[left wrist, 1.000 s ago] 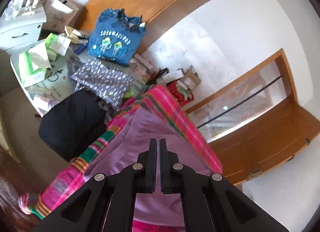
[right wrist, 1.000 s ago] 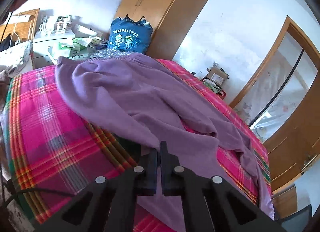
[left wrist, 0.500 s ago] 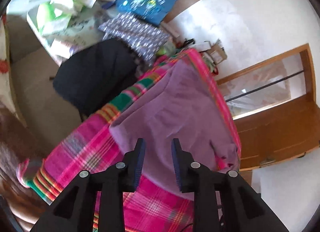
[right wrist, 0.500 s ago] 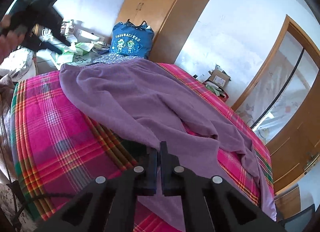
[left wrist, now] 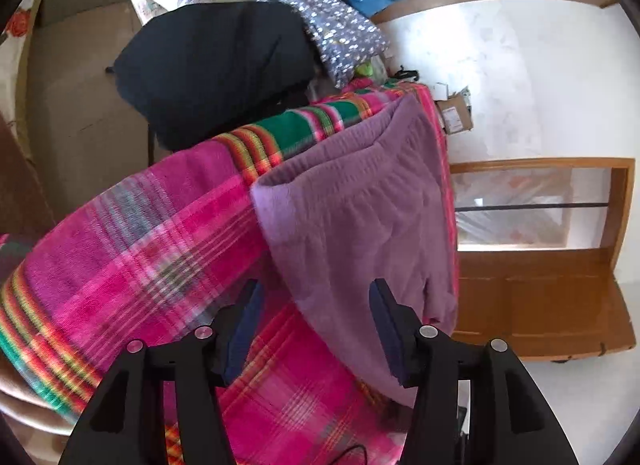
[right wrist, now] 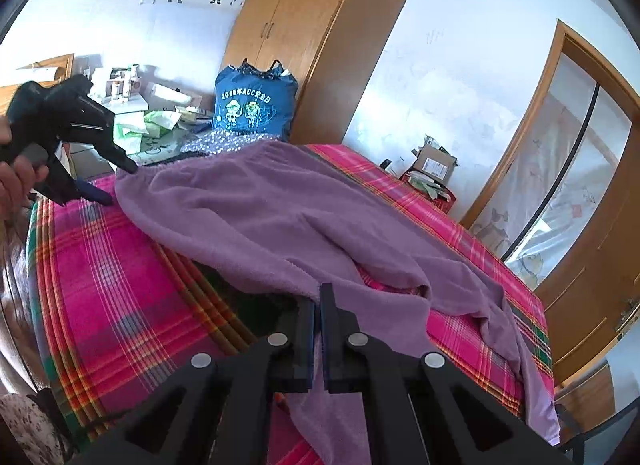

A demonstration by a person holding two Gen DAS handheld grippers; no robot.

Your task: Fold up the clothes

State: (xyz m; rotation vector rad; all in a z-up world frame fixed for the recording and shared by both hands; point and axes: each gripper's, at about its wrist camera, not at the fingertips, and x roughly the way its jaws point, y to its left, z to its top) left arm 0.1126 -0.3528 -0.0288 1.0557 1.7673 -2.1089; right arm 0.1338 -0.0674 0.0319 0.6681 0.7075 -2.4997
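Purple fleece trousers (right wrist: 280,217) lie spread across a bed covered by a pink plaid blanket (right wrist: 104,273), the elastic waistband toward the far end and the legs trailing toward the near right edge. The right gripper (right wrist: 318,305) has its jaws clenched on a fold of the trousers' near edge, the purple cloth passing between them and hanging just below. The left gripper (left wrist: 314,305) has its jaws released, spread wide and holding nothing; the waistband corner of the trousers (left wrist: 360,217) lies just ahead of them, with bare blanket (left wrist: 140,249) to their left. In the right wrist view the left gripper (right wrist: 106,181) sits at the far left, held by a hand (right wrist: 16,181), its tips right at the waistband corner. Beyond the left jaws stand a black chair (left wrist: 216,65), a dotted purple garment (left wrist: 332,29) and a blue bag (right wrist: 254,101) against a wooden wardrobe (right wrist: 316,37)
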